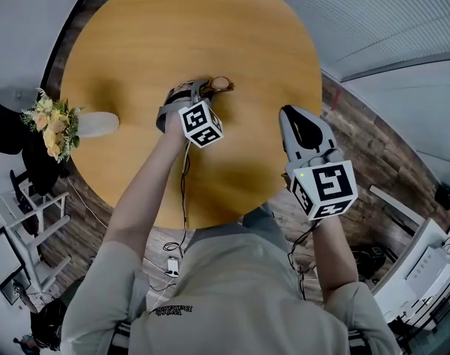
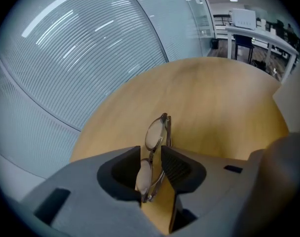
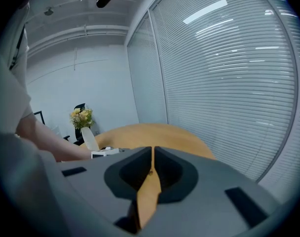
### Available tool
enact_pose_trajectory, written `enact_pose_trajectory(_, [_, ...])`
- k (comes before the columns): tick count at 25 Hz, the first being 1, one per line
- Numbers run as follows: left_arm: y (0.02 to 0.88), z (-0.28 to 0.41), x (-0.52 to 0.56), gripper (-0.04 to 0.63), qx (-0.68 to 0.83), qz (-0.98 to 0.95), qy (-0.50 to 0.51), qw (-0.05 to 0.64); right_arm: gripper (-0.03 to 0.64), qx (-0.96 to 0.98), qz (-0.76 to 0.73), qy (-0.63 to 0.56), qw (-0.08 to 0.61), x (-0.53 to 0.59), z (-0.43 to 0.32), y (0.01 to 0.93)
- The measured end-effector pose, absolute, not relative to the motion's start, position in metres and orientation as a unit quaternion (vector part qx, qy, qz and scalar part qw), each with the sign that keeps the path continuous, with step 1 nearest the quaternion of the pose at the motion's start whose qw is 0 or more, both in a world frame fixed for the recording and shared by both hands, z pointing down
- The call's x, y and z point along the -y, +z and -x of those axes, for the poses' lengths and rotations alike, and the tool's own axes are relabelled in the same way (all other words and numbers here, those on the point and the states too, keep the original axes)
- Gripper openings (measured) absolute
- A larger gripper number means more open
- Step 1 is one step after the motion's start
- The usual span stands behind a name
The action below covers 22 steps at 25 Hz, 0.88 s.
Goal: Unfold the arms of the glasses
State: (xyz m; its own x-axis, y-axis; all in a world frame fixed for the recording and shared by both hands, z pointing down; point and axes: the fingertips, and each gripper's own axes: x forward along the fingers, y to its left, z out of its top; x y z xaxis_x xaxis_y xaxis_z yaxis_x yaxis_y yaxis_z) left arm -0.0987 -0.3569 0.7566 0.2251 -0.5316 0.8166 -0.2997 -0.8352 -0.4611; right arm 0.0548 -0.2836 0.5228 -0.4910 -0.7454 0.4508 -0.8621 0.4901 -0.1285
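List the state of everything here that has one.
glasses: arms folded, on edge between the left claw's jaws.
left claw: closed on the glasses.
right claw: shut, empty.
vase: upright, holding flowers.

Round wood table on dark plank floor, blinds along glass wall, flower vase at table edge.
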Motion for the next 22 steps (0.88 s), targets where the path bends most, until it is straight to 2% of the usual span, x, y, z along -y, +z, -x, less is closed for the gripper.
enact_pose_trajectory(2, [0.760,0.100,0.362,0.119,-0.277,0.772,-0.565,0.089,0.037,0.844,-0.476,0.176,0.171,0.282,-0.057,0.526])
enact_pose_trajectory(6, [0.764,0.102,0.366,0.086,-0.279,0.756,-0.584,0.102,0.037,0.842,-0.478,0.178,0.175,0.275,-0.063,0.526])
enact_pose_trajectory(14, [0.757,0.102,0.371,0.049,-0.293,0.746,-0.585,0.124,0.037,0.837,-0.486,0.181,0.176,0.268,-0.074,0.528])
enact_pose_trajectory(22, [0.687,0.093,0.370,0.046,-0.357,0.783,-0.499,0.102,0.037,0.840,-0.492,0.162,0.160,0.266,-0.081,0.503])
